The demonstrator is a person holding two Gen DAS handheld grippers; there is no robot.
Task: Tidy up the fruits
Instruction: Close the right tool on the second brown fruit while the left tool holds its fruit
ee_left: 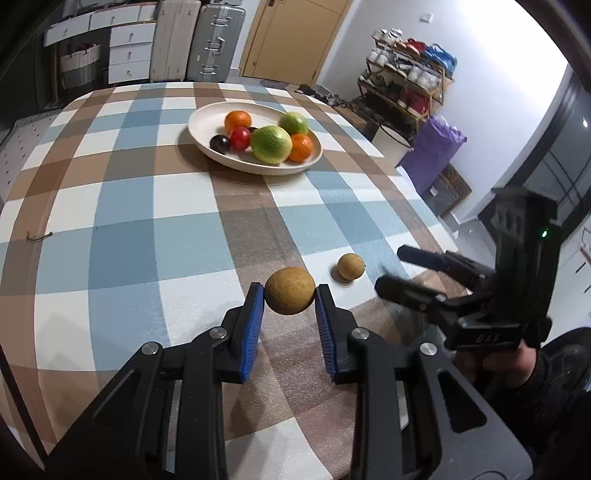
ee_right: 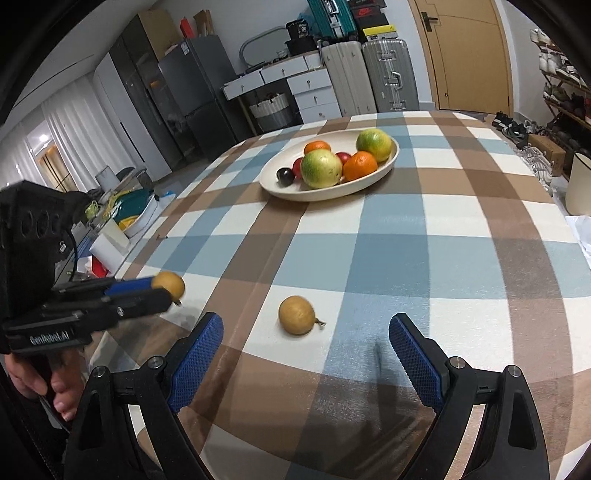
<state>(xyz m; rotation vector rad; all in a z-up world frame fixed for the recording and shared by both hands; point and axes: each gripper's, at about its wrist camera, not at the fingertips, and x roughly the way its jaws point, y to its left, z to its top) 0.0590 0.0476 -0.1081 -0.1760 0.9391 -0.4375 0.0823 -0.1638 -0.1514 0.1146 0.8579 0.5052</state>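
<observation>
The counter (ee_left: 155, 206), under a blue, brown and white check cloth, has broad bare stretches between its near edge and the plate (ee_left: 207, 146) set toward the far side. Its right edge falls away close beside the right gripper (ee_right: 306, 336); past it stand a shoe rack (ee_left: 406, 88) and a purple bag (ee_left: 432, 151) on the floor. Beyond the far edge are suitcases (ee_left: 214, 40), white drawers (ee_left: 129, 51) and a door (ee_left: 291, 33).

The left gripper (ee_left: 289, 295) is clamped on a brown fruit (ee_left: 290, 290), held clear above the cloth near the front edge. A second brown fruit (ee_right: 297, 314) lies on the cloth just to its right, between the right gripper's widely parted jaws, touching neither pad.

The plate holds two oranges (ee_left: 301, 147), two green fruits (ee_left: 271, 144), a red fruit (ee_left: 241, 137) and a dark plum (ee_left: 220, 143), crowded toward its right half, leaving its left part bare.
</observation>
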